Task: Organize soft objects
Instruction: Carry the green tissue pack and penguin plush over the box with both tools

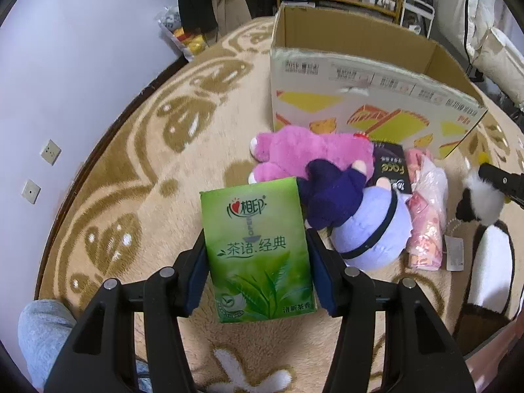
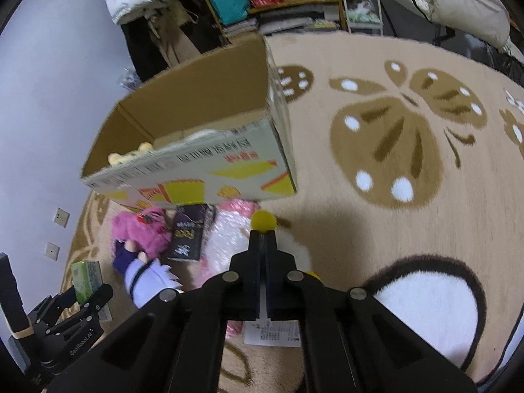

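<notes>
- While clamped in left gripper [image 1: 258, 262], green tissue pack [image 1: 258, 249] reads "心相印", "茶语.经典", "OPEN"; held above rug [image 1: 147, 170].
- Right gripper [image 2: 263, 239]: jaws fully closed, pinching black-and-white plush toy [image 1: 481, 199].
- Black pack [image 2: 188, 232] beside cardboard box [image 2: 209, 177]: "Face".

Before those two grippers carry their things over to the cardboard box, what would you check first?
1. Left gripper clamped on the green tissue pack: ok, both pads press its sides.
2. Right gripper shut on the black-and-white plush toy: ok in the left view; how firmly, cannot tell.
3. Cardboard box open on top: ok.
4. Room inside the box: cannot tell; something pale yellow already lies there.
5. Purple-haired doll and pink plush clear of the lift: ok; both lie on the rug beside the pack.
</notes>
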Tool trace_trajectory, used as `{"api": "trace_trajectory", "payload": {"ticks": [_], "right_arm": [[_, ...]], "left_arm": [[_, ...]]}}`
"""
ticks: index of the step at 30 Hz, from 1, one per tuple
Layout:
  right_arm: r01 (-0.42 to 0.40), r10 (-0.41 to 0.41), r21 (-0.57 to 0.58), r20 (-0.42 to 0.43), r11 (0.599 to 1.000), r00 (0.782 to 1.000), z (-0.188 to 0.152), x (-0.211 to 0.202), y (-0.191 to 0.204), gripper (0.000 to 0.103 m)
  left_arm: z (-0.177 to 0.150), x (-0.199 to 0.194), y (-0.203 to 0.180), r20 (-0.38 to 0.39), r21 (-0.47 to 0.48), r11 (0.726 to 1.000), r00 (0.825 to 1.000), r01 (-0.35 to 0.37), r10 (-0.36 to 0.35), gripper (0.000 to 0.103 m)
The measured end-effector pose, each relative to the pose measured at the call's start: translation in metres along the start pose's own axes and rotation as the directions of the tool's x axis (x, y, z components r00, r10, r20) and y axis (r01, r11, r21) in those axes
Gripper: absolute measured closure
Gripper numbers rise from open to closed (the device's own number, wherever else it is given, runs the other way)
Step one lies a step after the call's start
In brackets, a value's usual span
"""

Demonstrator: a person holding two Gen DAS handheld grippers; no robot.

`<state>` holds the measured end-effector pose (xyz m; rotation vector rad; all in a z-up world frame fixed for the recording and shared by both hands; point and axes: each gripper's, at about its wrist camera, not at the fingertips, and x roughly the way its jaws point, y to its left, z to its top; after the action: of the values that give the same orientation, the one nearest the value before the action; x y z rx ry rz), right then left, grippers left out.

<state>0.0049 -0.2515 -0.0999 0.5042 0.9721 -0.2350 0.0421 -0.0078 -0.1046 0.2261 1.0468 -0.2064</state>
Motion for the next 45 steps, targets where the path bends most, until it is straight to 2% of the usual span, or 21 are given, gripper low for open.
{"api": "trace_trajectory", "payload": {"ticks": [10, 15, 19, 25, 32, 41, 45], "right_arm": [[-0.019, 0.037, -0.101, 0.175, 0.995, 0.984, 0.010, -0.037, 0.020, 0.100], [-0.026, 0.057, -0.130, 0.242, 0.991, 0.969, 0.016, -0.055, 0.029, 0.100], [-0.040, 0.081, -0.149, 0.282, 0.988, 0.956, 0.025, -0.067, 0.034, 0.100], [-0.037, 0.105, -0.202, 0.337, 0.979, 0.936, 0.043, -0.084, 0.051, 0.100], [-0.031, 0.126, -0.248, 0.375, 0.968, 0.919, 0.064, -0.096, 0.067, 0.100], [-0.012, 0.136, -0.292, 0.408, 0.956, 0.903, 0.094, -0.101, 0.080, 0.100], [-0.002, 0.134, -0.307, 0.410, 0.952, 0.902, 0.104, -0.096, 0.083, 0.100]], "left_arm": [[0.005, -0.030, 0.003, 0.141, -0.003, 1.000, 0.990, -0.004, 0.004, 0.049], [0.010, -0.054, -0.001, 0.267, 0.024, 0.999, 0.963, -0.039, 0.031, 0.049], [0.016, -0.067, -0.001, 0.339, 0.029, 0.999, 0.940, -0.043, 0.031, 0.049], [0.029, -0.079, -0.002, 0.394, 0.034, 0.998, 0.919, -0.044, 0.027, 0.049], [0.064, -0.085, -0.006, 0.453, 0.038, 0.998, 0.891, -0.056, 0.033, 0.049], [0.104, -0.082, -0.014, 0.498, 0.060, 0.995, 0.866, -0.076, 0.036, 0.049], [0.118, -0.077, -0.016, 0.504, 0.065, 0.996, 0.864, -0.064, 0.022, 0.049]]}}
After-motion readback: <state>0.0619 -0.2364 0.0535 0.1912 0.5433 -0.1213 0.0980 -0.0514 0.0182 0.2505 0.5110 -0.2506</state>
